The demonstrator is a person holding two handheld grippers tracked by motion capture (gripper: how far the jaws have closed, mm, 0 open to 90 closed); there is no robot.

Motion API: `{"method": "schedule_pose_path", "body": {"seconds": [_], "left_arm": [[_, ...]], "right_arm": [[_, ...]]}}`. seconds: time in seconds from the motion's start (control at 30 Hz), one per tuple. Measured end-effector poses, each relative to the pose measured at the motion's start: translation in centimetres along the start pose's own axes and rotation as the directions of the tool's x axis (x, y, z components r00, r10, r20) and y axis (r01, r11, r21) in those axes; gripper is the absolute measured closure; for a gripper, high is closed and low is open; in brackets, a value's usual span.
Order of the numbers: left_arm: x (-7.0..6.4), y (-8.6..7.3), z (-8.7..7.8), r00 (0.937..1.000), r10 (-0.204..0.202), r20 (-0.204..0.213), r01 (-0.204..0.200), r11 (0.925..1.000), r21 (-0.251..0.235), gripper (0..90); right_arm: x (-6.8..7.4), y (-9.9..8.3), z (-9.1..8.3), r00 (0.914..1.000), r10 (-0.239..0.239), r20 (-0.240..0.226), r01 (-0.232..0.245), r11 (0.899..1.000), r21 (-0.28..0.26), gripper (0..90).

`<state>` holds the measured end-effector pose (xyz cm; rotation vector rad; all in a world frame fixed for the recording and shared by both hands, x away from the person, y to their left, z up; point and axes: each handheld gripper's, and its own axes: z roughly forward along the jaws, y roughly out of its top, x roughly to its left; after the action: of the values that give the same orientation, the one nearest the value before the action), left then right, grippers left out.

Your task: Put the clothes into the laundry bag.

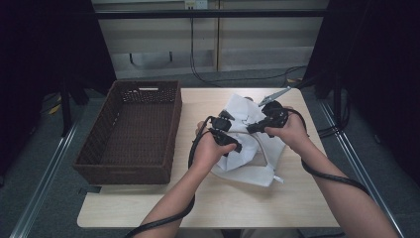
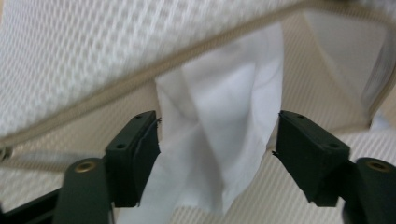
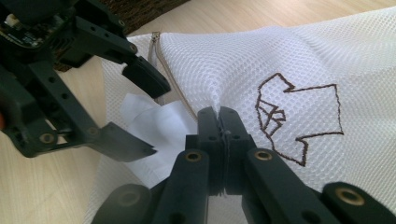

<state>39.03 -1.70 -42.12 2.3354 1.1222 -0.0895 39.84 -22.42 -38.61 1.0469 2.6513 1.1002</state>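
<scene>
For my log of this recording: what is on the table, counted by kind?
Wicker basket: 1
White mesh bag: 1
White cloth in the bag's opening: 1
Hand-held grippers, left gripper and right gripper: 2
Total: 5

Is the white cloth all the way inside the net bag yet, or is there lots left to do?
Not yet. Done: the right claw is pinched shut on the mesh bag, lifting its zipper edge so the mouth is open. In hand: the white cloth pokes out of that mouth, between the jaws of the open left claw. Left, probably: pushing the cloth fully in, zipping up, perhaps moving it to the wicker basket.
</scene>
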Motion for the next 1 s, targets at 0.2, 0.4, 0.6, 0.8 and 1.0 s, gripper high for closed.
{"method": "schedule_pose_path", "body": {"seconds": [0.2, 0.4, 0.6, 0.8, 1.0], "left_arm": [[0.7, -1.1, 0.3, 0.9999, 0.009, -0.006, -0.009, 0.9992, 0.038, 26.2], [0.8, -1.8, 0.8, 0.9999, 0.008, -0.006, -0.008, 0.9995, 0.031, 29.2], [0.9, -2.3, 1.5, 0.9997, 0.026, 0.003, -0.026, 0.9985, 0.048, 32.5], [0.9, -2.6, 2.1, 0.9993, 0.035, 0.010, -0.036, 0.9950, 0.093, 39.5], [0.6, -3.1, 3.0, 0.9998, 0.005, 0.020, -0.007, 0.9942, 0.107, 53.1]], "right_arm": [[0.0, 0.0, 0.1, 1.0000, -0.001, -0.001, 0.001, 1.000, 0.004, 89.9], [0.0, 0.1, 0.1, 1.0000, 0.001, -0.001, -0.001, 1.000, 0.005, 89.9], [0.1, 0.2, 0.1, 1.0000, -0.003, 0.001, 0.003, 1.000, 0.006, 89.9], [0.0, 0.2, 0.1, 1.0000, -0.002, 0.000, 0.002, 1.000, 0.007, 89.9], [0.1, 0.1, 0.2, 1.0000, 0.002, 0.000, -0.002, 1.000, 0.008, 89.9]]}}
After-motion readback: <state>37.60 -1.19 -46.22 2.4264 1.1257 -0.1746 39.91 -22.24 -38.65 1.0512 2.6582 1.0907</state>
